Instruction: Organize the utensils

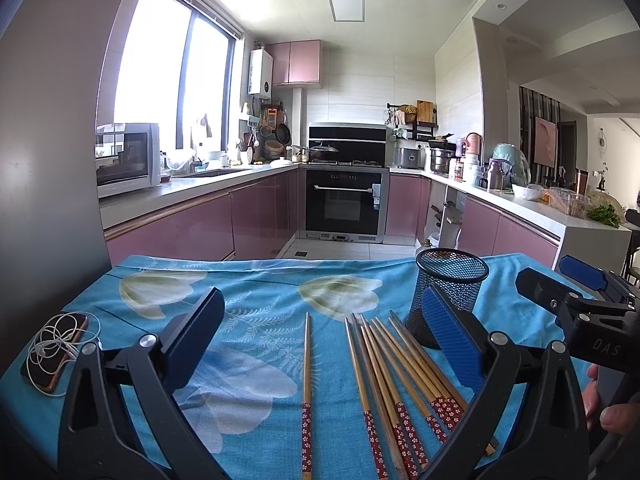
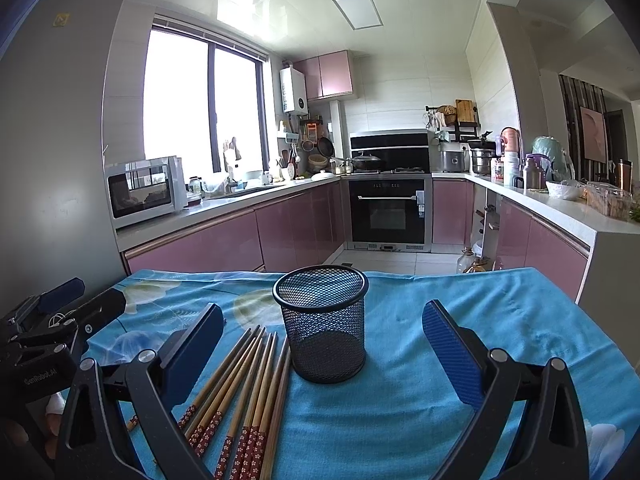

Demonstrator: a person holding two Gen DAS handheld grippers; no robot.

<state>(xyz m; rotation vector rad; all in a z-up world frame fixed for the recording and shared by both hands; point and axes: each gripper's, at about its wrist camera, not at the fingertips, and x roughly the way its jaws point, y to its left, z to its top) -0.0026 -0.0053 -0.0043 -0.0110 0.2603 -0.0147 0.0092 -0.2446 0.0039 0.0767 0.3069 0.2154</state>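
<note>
Earphones [image 1: 56,340] are seen coiled on a phone [image 1: 48,368] at the far left of the blue floral tablecloth [image 1: 260,280]. The left gripper [image 1: 320,332] is held wide apart, nothing grasped. One lone chopstick [image 1: 307,380] lies between its fingers; a fanned bundle of chopsticks [image 1: 396,380] lies just right of it, near a black mesh cup [image 2: 322,324], perhaps touching its base. The right gripper [image 2: 322,344] is likewise spread wide and empty, the upright cup framed between its fingers.
</note>
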